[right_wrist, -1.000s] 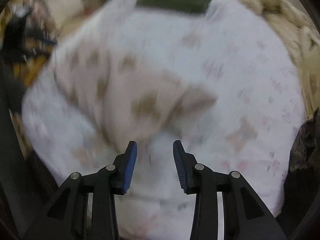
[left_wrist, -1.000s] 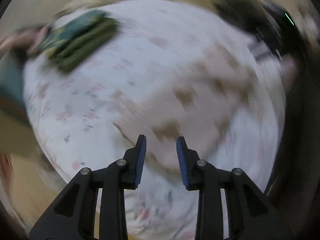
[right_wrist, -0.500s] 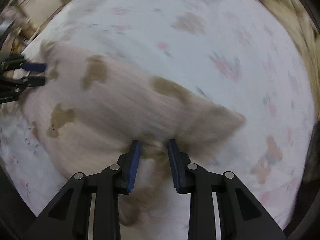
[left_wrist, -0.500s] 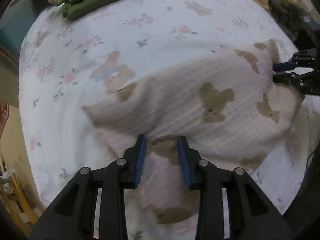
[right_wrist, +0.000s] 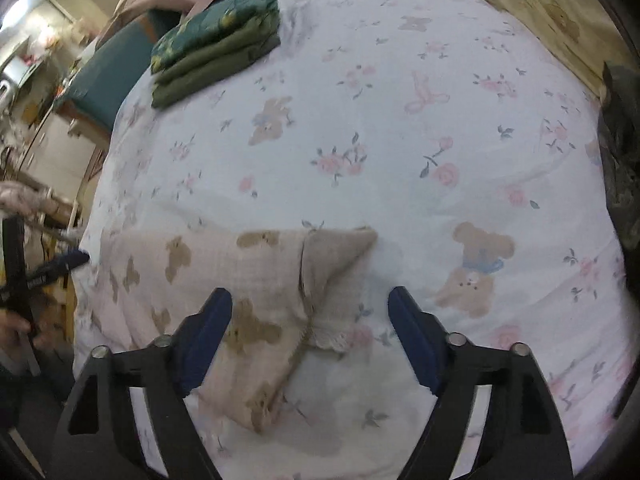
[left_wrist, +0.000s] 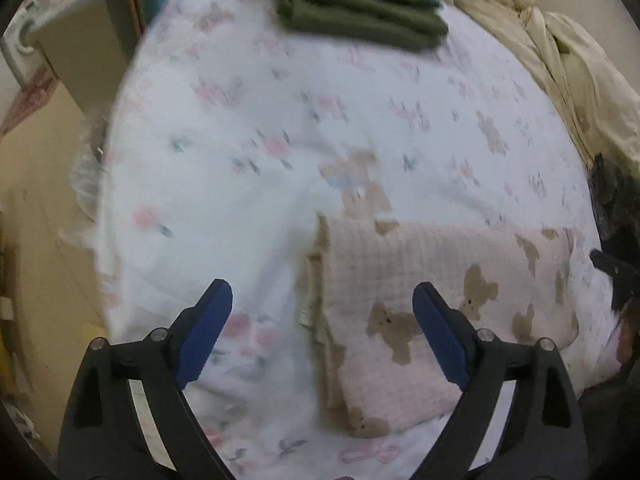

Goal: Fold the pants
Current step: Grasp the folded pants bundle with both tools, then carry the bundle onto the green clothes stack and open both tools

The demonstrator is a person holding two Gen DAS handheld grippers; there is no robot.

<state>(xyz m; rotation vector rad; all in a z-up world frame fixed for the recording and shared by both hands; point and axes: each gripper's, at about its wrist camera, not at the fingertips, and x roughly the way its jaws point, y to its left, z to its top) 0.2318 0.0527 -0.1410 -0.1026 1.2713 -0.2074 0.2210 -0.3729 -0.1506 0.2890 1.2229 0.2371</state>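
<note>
Left wrist view, my left tongs [left_wrist: 322, 304] spread wide and empty, folded bear-print pants [left_wrist: 436, 304] at the bed [left_wrist: 240, 184] near edge, my right tongs [right_wrist: 310, 310] also apart, hovering above them.

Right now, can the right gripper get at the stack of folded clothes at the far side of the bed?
Probably yes. The right gripper is open and empty above the pink pants, and only bare flowered sheet lies between it and the folded stack. It looks a long stretch, though.
</note>
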